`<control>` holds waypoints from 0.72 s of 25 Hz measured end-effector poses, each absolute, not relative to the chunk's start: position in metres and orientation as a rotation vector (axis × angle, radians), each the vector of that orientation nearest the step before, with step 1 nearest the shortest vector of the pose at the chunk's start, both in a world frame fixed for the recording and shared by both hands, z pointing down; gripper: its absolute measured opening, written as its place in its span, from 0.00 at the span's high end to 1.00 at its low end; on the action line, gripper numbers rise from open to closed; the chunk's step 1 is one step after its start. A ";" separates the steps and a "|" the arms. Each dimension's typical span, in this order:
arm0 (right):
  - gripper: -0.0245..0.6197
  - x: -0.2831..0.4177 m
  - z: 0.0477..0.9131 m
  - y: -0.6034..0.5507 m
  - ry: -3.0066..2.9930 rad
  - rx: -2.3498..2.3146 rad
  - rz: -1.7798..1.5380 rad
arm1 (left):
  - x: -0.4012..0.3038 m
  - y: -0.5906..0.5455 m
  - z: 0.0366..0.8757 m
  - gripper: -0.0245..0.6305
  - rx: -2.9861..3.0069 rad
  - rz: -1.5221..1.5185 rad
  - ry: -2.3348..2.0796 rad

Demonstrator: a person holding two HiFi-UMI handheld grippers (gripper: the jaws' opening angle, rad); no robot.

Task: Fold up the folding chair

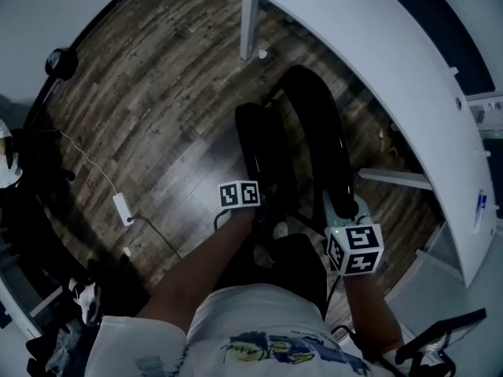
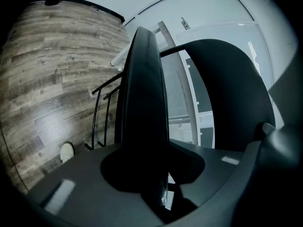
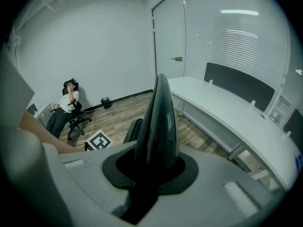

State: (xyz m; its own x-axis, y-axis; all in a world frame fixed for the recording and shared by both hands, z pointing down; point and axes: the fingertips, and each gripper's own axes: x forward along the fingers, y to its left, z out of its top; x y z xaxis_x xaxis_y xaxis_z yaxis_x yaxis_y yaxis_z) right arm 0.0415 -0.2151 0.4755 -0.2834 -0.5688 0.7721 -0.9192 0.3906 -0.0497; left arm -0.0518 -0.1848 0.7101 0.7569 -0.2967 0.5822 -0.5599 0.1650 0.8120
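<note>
The black folding chair stands on the wood floor in front of me, its seat panel (image 1: 263, 151) and back panel (image 1: 318, 128) close together and nearly upright. My left gripper (image 1: 255, 204) is shut on the seat's edge, which runs edge-on between the jaws in the left gripper view, seat (image 2: 142, 103), with the back (image 2: 232, 93) to its right. My right gripper (image 1: 339, 212) is shut on the back panel (image 3: 158, 117). In the right gripper view the seat (image 3: 134, 129) and the left gripper's marker cube (image 3: 99, 141) show behind it.
A long white curved desk (image 1: 393, 77) runs close along the chair's right side, with a desk leg (image 1: 248, 22) beyond. A power adapter with its cable (image 1: 123, 208) lies on the floor at left. A person sits on an office chair (image 3: 66, 105) by the far wall, near a door (image 3: 168, 37).
</note>
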 end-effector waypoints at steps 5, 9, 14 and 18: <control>0.86 0.053 0.466 -0.221 -1.974 1.273 0.638 | -0.030 -0.195 0.701 0.77 1.426 0.242 -0.774; 0.86 0.061 0.464 -0.224 -2.016 1.270 0.669 | -0.013 -0.202 0.697 0.77 1.412 0.275 -0.813; 0.85 0.082 0.461 -0.230 -2.055 1.254 0.702 | 0.013 -0.210 0.692 0.77 1.396 0.320 -0.858; 0.85 0.102 0.461 -0.237 -2.073 1.239 0.745 | 0.039 -0.218 0.688 0.77 1.372 0.365 -0.892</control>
